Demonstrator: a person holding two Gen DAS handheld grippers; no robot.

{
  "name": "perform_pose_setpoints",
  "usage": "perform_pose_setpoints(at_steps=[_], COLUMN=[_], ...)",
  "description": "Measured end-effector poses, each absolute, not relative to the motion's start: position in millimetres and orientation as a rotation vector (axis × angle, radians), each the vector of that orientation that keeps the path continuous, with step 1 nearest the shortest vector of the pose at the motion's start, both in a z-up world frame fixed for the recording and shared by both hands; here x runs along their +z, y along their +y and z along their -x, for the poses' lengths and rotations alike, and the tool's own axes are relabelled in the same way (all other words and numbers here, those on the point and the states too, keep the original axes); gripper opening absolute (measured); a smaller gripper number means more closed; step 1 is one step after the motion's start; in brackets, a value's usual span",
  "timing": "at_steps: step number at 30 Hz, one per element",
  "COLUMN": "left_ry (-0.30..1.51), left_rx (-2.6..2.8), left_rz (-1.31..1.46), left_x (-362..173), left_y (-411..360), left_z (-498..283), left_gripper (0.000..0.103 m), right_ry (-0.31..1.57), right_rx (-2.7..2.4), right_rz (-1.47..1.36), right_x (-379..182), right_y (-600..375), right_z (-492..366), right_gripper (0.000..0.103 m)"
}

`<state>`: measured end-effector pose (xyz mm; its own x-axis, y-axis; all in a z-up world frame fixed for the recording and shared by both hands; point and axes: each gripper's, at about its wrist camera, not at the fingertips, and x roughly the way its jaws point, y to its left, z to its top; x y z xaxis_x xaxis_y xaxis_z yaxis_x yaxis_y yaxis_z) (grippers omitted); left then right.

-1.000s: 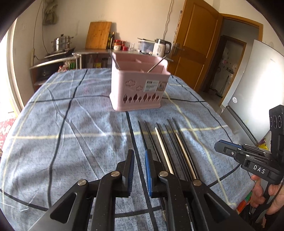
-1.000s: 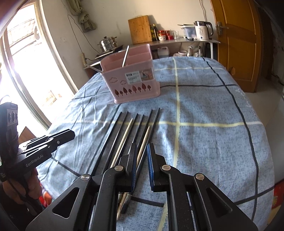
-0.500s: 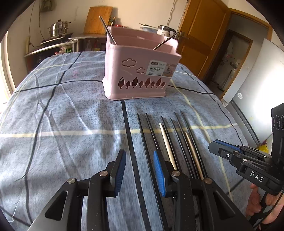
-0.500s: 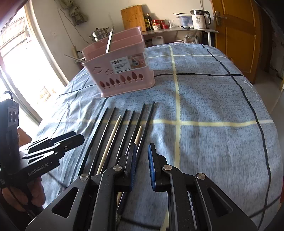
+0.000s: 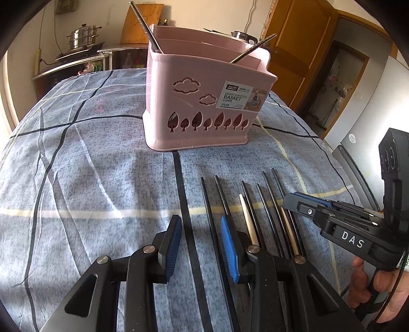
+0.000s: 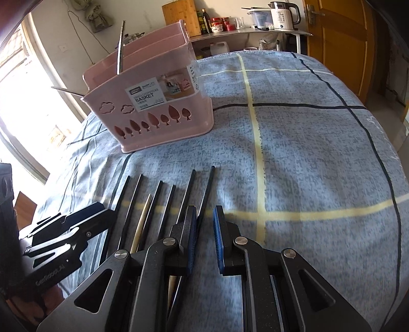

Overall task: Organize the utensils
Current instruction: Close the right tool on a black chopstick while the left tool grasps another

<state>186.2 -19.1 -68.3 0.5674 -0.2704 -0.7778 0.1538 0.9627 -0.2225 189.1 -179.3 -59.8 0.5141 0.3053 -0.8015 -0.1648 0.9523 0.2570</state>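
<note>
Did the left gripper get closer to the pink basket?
Yes. The left hand-held gripper has moved toward the pink basket, which now looms larger, and its jaws have just been opening, with nothing between them.

Home kitchen, steel steamer pot (image 5: 84, 35) on stove, electric kettle (image 6: 281, 12), cutting board (image 6: 181, 18), wooden door (image 6: 337, 38)

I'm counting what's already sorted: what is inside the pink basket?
Two metal utensil handles stick out of the pink basket, one leaning left, one right. Their lower ends and anything deeper are hidden by its walls.
</note>
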Motion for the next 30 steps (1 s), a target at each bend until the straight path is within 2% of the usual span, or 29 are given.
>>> perform_pose_setpoints(at_steps=[4, 8, 30], left_ry=[0.938, 0.943, 1.019], left_rx=[-0.225, -0.210, -0.216], left_rz=[0.070, 0.034, 0.082], left_x=[-70, -71, -69], left_y=[-27, -28, -12], left_z=[-190, -191, -205], left_gripper=[0.027, 0.008, 0.007], right_ry=[0.993, 1.001, 1.071], right_rx=[0.274, 0.273, 0.195], right_rz=[-0.122, -0.106, -0.104], right_x=[-60, -59, -57], right_y=[-175, -175, -184], right_z=[-193, -190, -201], right_gripper=[0.014, 0.010, 0.009])
